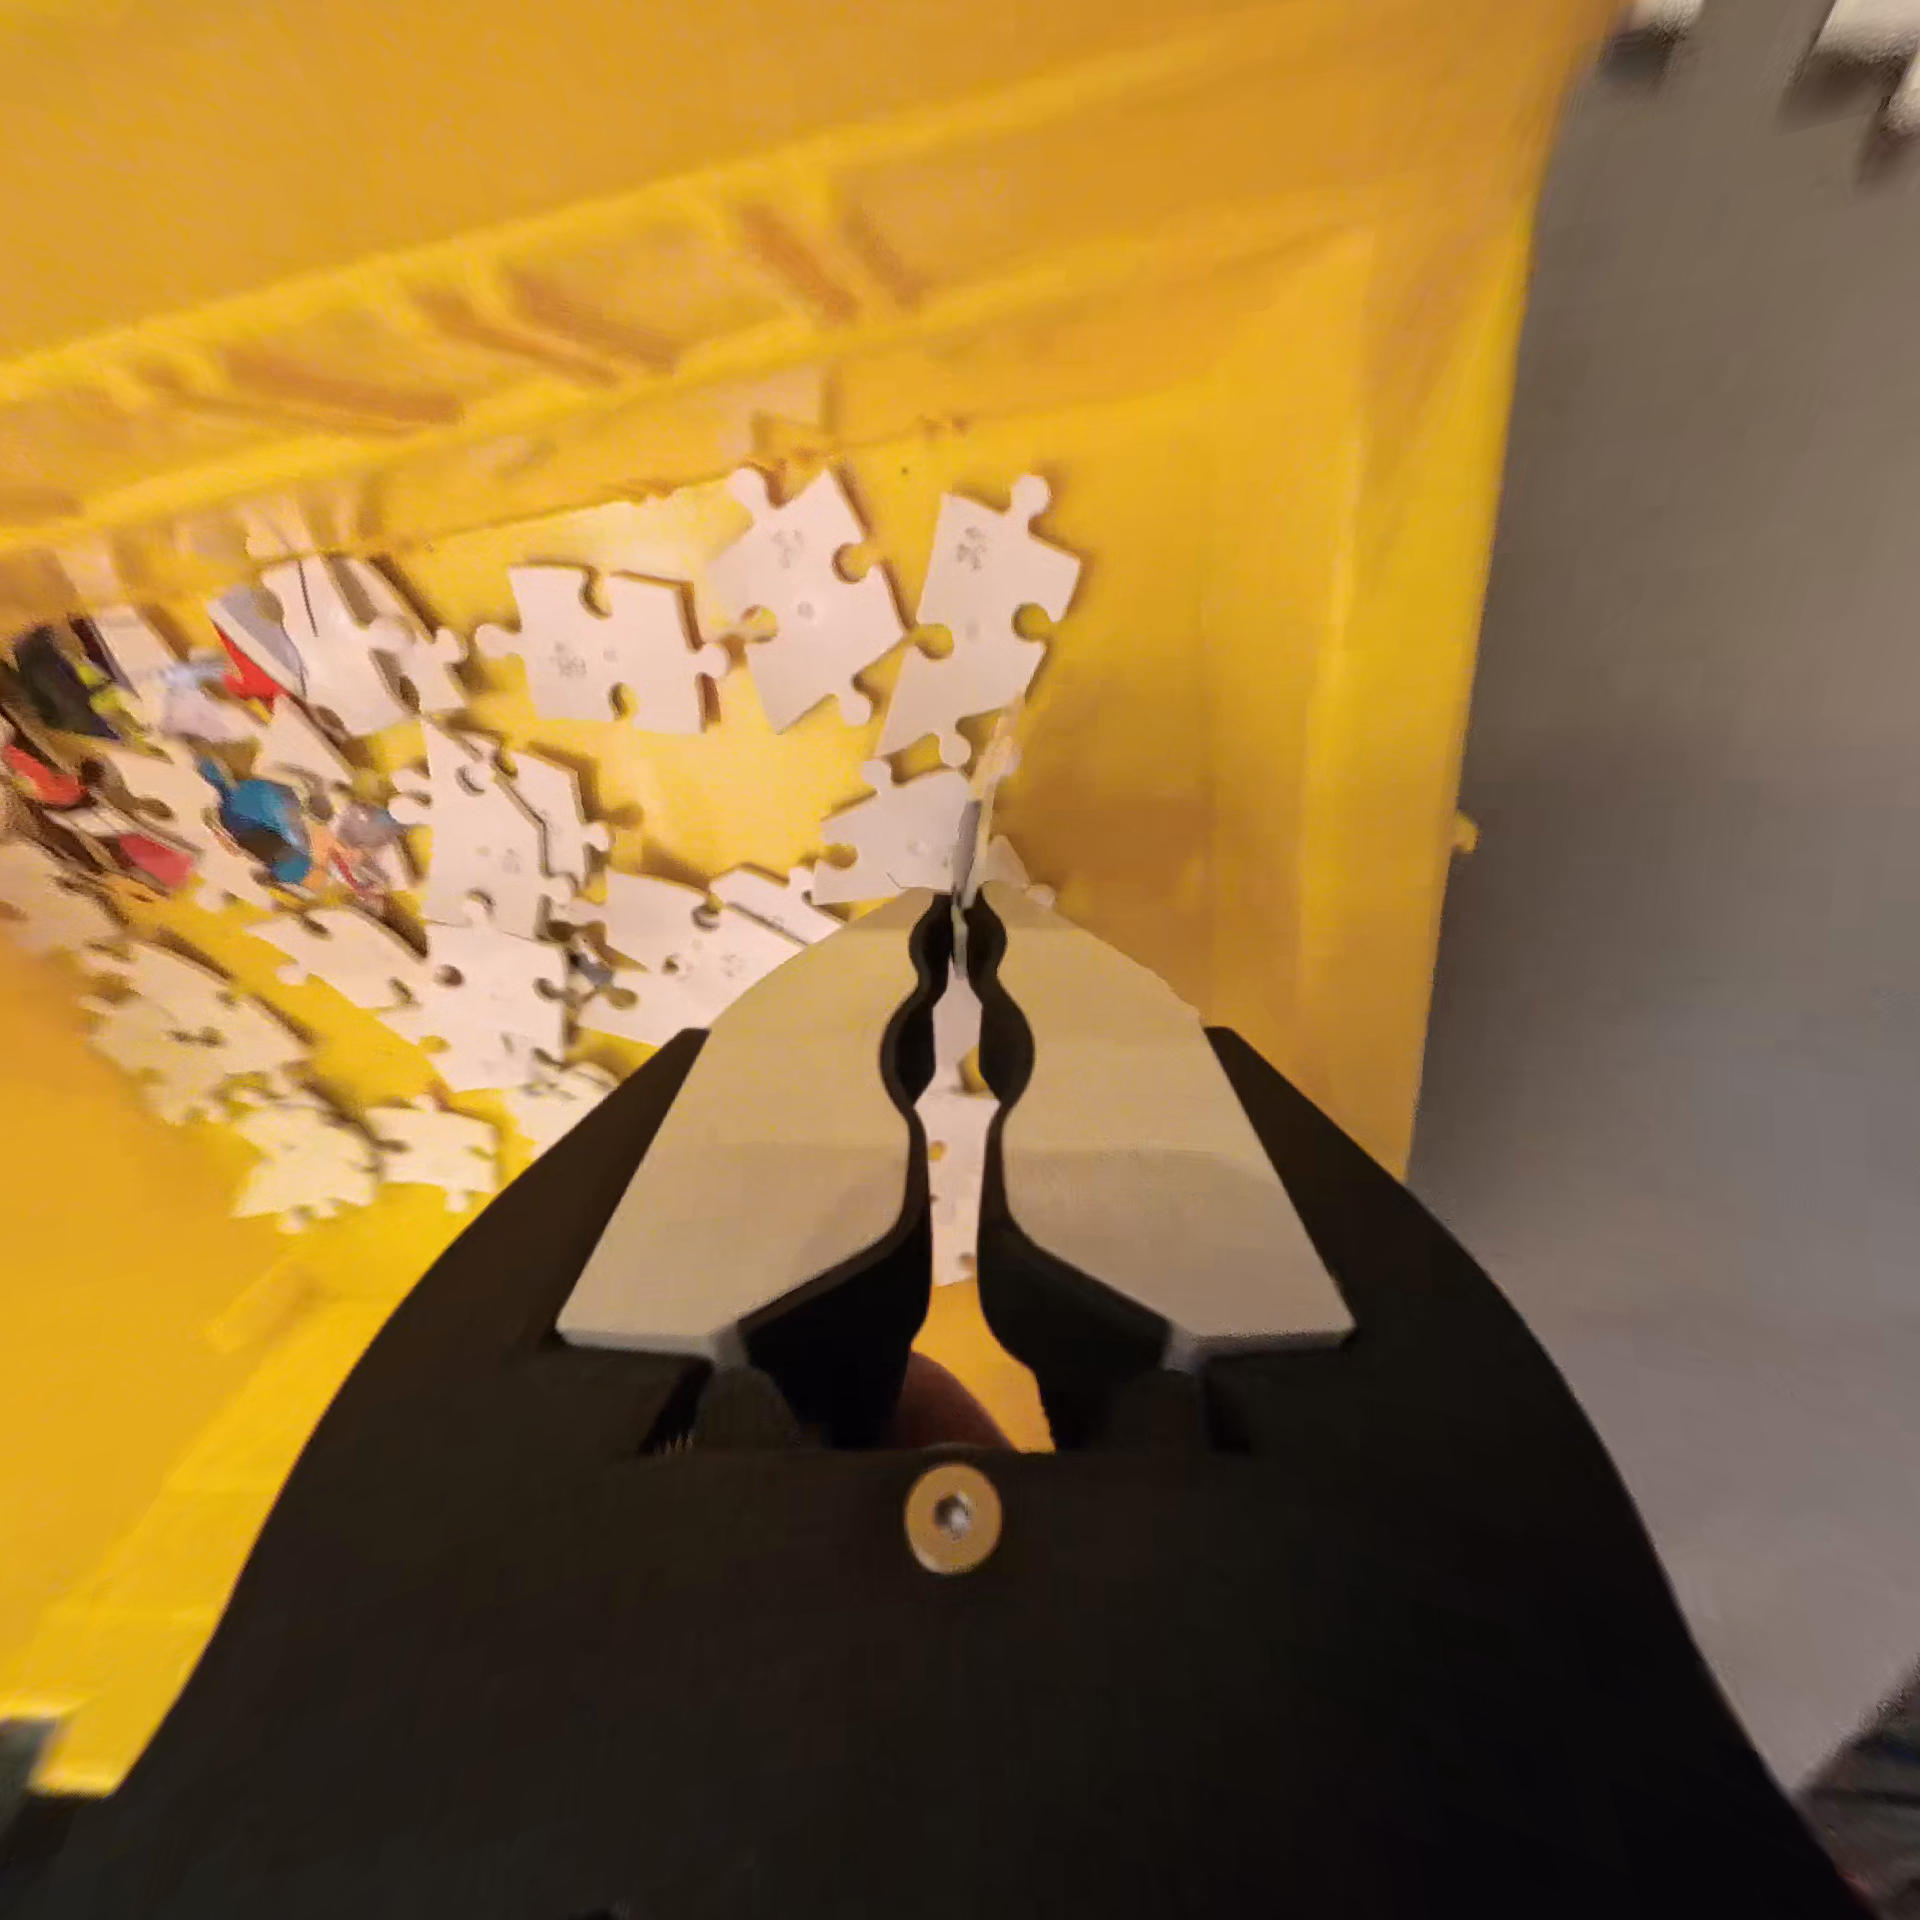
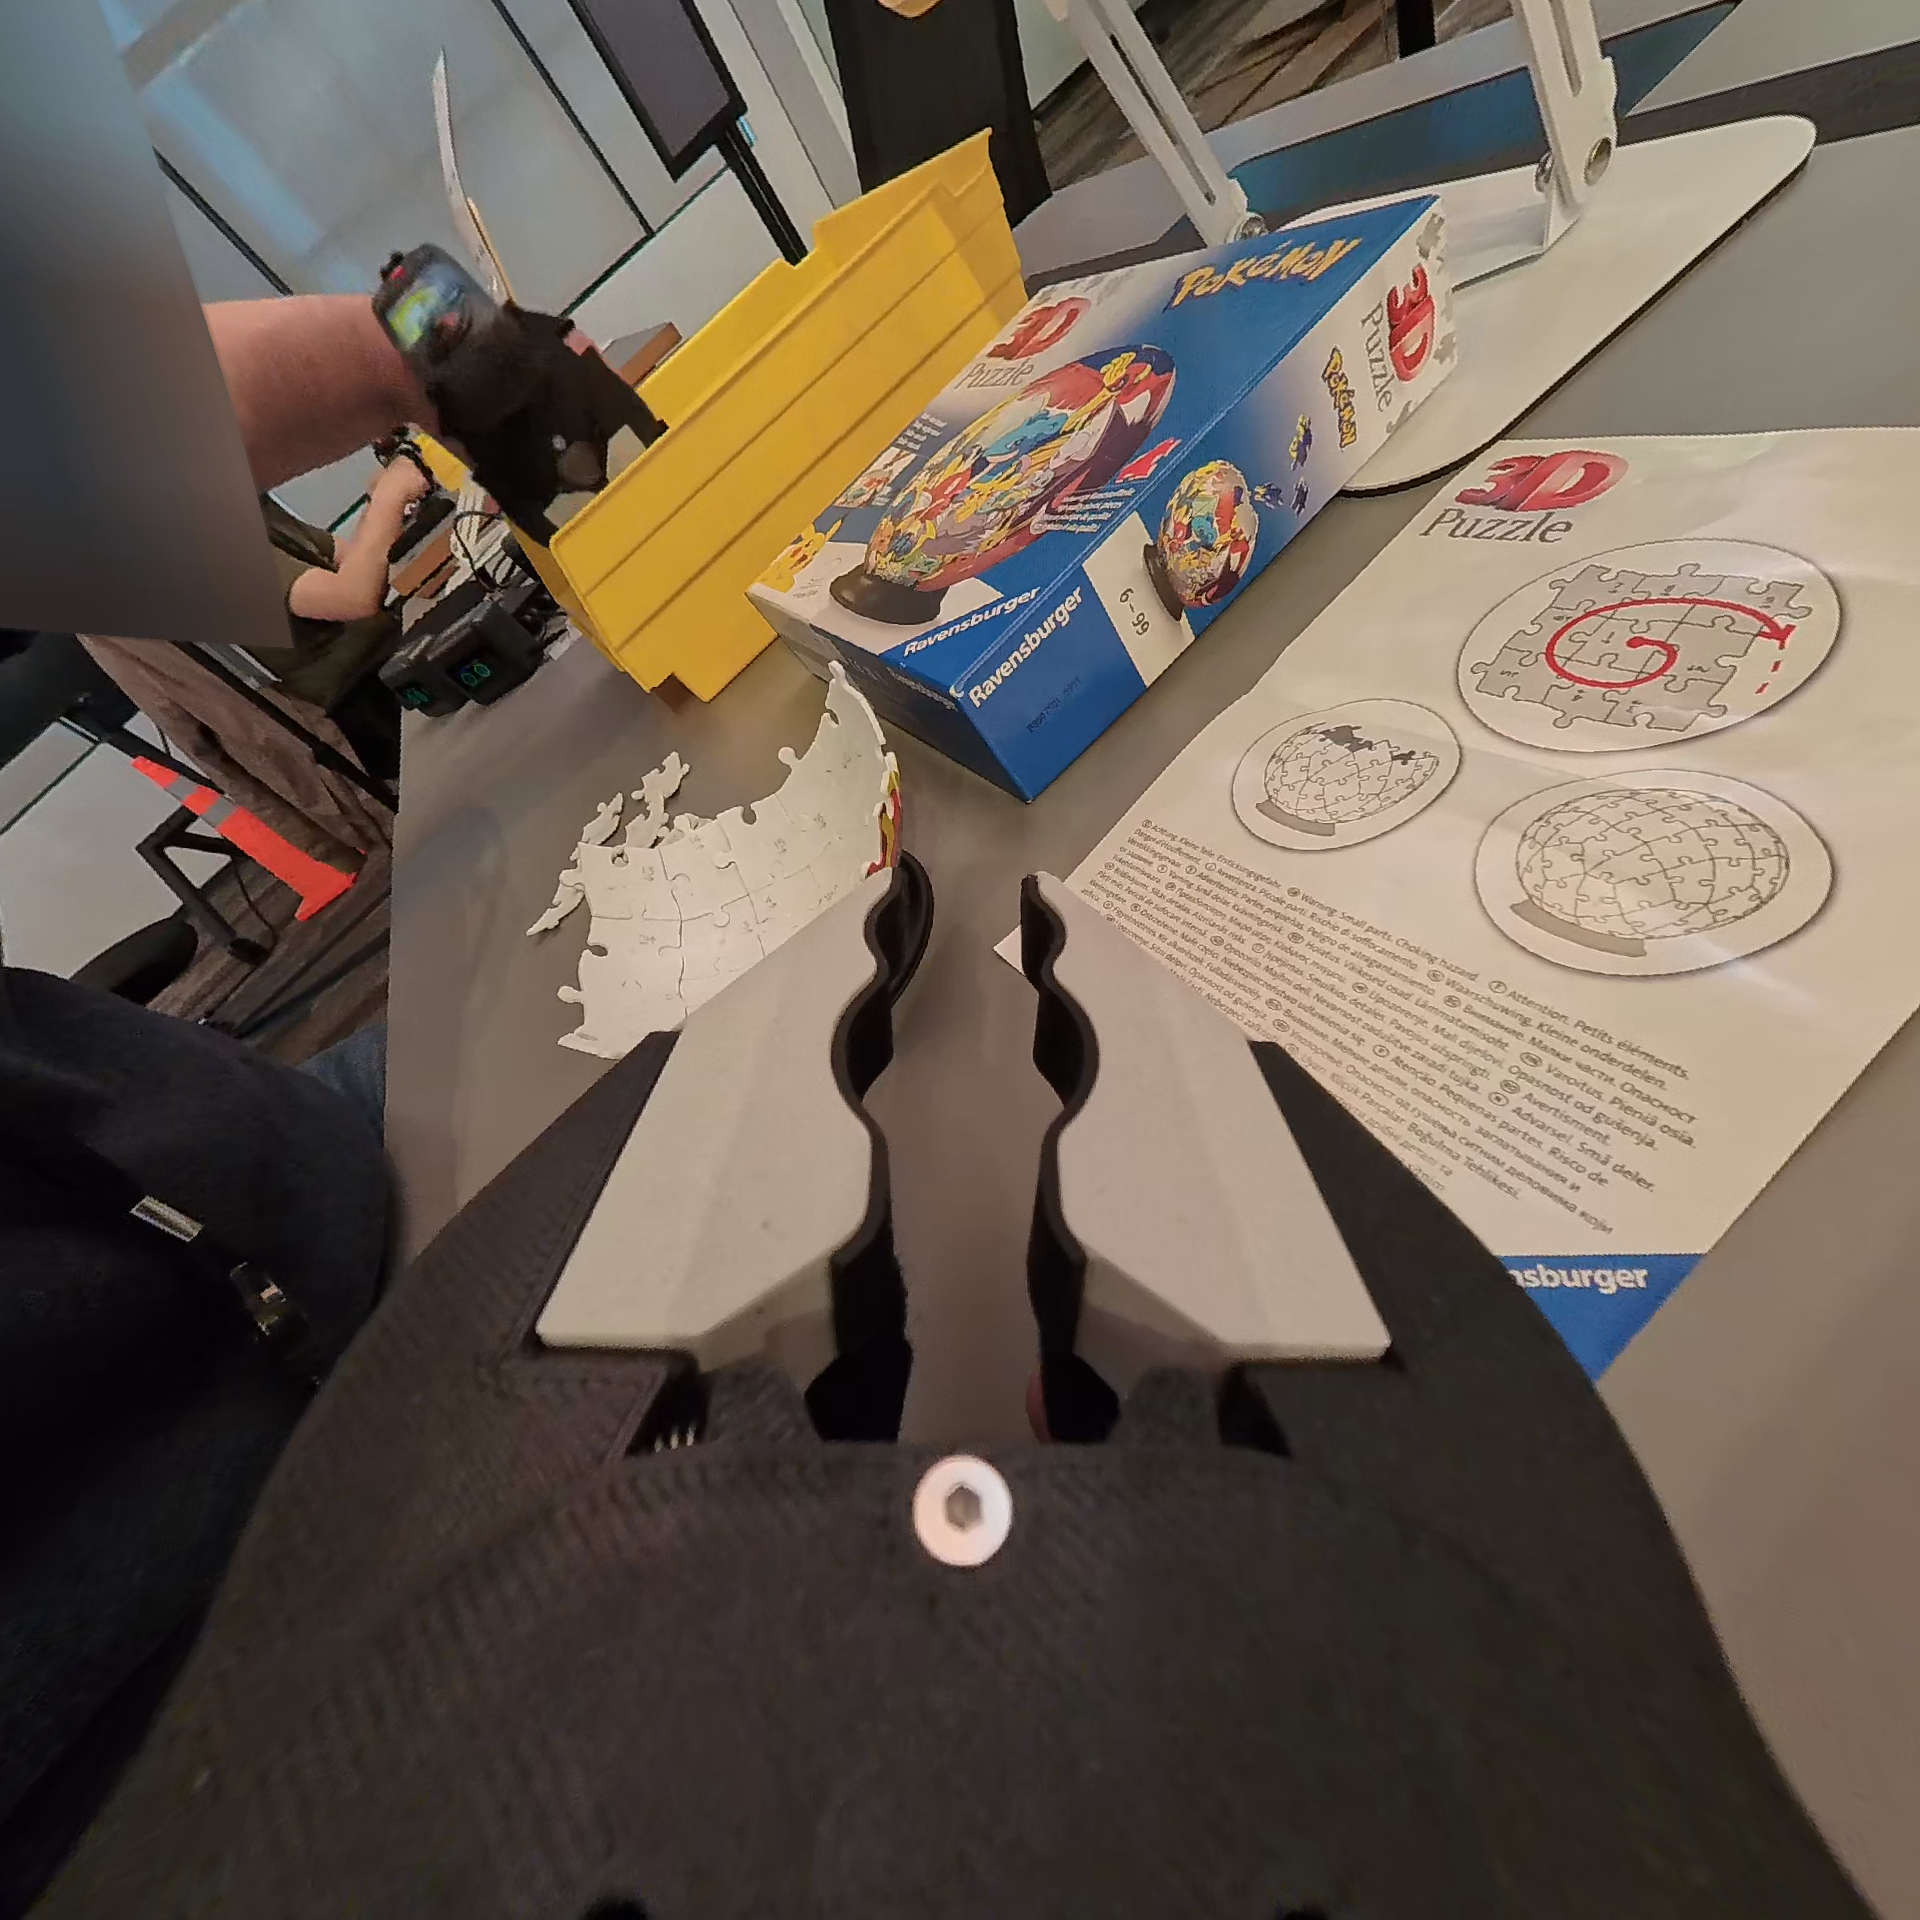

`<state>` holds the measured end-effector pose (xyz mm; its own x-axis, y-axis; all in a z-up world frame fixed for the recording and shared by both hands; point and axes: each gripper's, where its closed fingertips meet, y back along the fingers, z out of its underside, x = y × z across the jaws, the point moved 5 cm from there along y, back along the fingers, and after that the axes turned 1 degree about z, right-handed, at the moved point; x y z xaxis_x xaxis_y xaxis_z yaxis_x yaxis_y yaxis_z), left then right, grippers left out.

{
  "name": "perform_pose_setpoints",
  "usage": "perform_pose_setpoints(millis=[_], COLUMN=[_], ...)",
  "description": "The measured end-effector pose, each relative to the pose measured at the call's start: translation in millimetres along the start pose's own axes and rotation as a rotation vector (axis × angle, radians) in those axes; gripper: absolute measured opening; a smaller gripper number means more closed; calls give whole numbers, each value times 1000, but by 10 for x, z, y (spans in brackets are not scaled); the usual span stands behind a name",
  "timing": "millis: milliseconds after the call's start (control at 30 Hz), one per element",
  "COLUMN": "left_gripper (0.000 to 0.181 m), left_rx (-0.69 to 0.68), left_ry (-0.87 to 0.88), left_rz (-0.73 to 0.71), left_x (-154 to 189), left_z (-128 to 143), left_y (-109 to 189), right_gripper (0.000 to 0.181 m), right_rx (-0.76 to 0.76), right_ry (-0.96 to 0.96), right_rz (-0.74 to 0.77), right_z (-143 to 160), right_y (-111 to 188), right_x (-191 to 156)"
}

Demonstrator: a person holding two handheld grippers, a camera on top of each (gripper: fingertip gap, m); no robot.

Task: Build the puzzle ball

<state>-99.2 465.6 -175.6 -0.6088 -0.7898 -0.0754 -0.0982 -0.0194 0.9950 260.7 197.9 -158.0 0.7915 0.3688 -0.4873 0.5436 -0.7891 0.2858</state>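
In the left wrist view my left gripper (image 1: 963, 914) is inside the yellow bin (image 1: 1195, 623), shut on a puzzle piece (image 1: 982, 821) held edge-on between the fingertips. Loose puzzle pieces (image 1: 613, 655), mostly white side up, lie scattered on the bin floor. In the right wrist view my right gripper (image 2: 971, 894) is open and empty, low over the grey table (image 2: 977, 821). The partly built puzzle ball (image 2: 727, 873), a curved white shell, lies just left of its fingertips. The left gripper (image 2: 520, 405) shows far off at the yellow bin (image 2: 790, 416).
The blue puzzle box (image 2: 1122, 468) lies behind the shell. A white instruction sheet (image 2: 1507, 810) lies right of my right gripper. A white stand base (image 2: 1621, 249) is at the back right. A person's arm (image 2: 301, 374) and the table's left edge are at left. Some 40 cm of space lies between my two pairs of fingers.
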Motion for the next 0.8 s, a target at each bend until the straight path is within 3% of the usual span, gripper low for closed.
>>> perform_pose_setpoints(millis=[100, 267, 467, 700, 800], left_gripper=[3, 23, 29, 26, 34], left_rx=[58, 36, 43, 64, 42], left_ry=[251, 472, 490, 458, 429], left_rz=[153, 198, 117, -95, -125], left_x=[-35, -208, -271, -493, -600], left_z=[-18, 95, 105, 199, 229], left_y=[41, -22, 79, 151, 95], right_gripper=[20, 20, 20, 20, 20], right_rx=[-1, 4, -1, -9, -14], right_ry=[1, 3, 0, -2, -3], right_rz=[-2, -2, -4, 1, 4], right_z=[1, -2, 2, 8, 12], right_y=[0, 4, -2, -14, -20], right_x=[-2, -4, -3, 2, 6])
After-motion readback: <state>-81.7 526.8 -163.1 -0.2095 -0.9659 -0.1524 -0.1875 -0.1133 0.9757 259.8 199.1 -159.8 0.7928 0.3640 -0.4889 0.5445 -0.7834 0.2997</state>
